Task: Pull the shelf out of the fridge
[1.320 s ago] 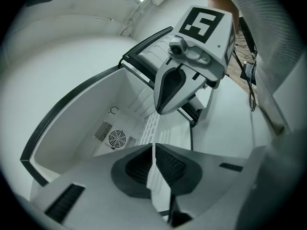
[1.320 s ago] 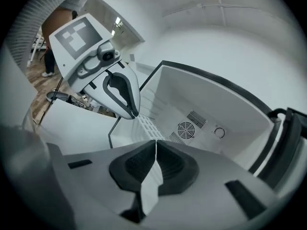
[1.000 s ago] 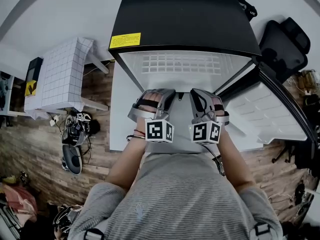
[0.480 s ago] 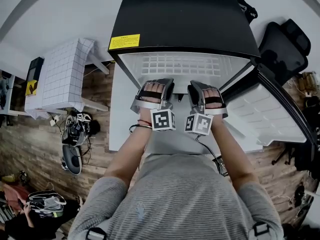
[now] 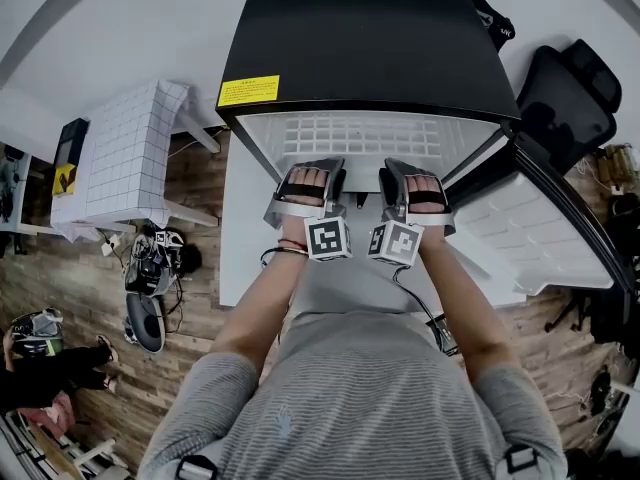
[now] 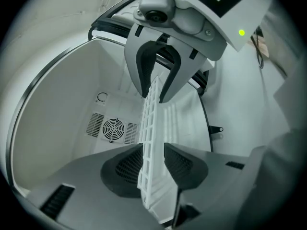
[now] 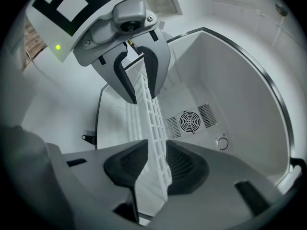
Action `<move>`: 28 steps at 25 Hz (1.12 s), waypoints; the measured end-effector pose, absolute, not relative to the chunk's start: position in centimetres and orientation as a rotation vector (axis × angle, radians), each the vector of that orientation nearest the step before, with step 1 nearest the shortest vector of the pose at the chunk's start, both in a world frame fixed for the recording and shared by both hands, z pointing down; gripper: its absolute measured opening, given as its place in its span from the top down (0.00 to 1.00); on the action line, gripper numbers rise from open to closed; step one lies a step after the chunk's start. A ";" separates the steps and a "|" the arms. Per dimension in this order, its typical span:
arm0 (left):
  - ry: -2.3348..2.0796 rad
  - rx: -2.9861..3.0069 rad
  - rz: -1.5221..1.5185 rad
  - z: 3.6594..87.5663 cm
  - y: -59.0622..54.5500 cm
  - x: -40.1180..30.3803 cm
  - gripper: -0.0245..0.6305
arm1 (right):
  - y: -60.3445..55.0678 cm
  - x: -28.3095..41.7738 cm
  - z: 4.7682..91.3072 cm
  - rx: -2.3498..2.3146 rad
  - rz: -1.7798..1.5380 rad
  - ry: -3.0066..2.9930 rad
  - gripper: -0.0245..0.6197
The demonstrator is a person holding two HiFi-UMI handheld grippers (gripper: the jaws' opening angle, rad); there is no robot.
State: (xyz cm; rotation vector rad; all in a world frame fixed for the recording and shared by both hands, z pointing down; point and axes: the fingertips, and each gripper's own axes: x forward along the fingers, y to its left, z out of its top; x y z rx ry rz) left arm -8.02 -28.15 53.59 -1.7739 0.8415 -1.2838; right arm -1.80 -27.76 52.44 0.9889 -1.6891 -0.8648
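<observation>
Just now your left gripper was opening wide round the white shelf, your right gripper sat loose round it too, so neither could pull it yet.

Fridge: glossy black top, white interior. Label on top: bright yellow, dark print. Shelf: white, open square-grid lattice. Fan grille on back wall: white, dark concentric rings, slotted vents either side. Door lining: white, ribbed. Person's shirt: grey, fine darker stripes. Floor: mottled brown wood planks. Side table: white, thin dark grid lines. Chair: black.
</observation>
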 end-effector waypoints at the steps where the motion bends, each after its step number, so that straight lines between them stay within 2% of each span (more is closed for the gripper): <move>1: 0.842 -1.775 -1.290 53.8 -28.3 -8.1 0.77 | -28.1 -1.7 52.6 0.992 -0.873 -1.677 0.80; 28: 0.876 -1.619 -1.491 55.7 -31.8 -11.3 0.76 | -31.3 -0.1 54.8 0.966 -0.888 -1.520 0.80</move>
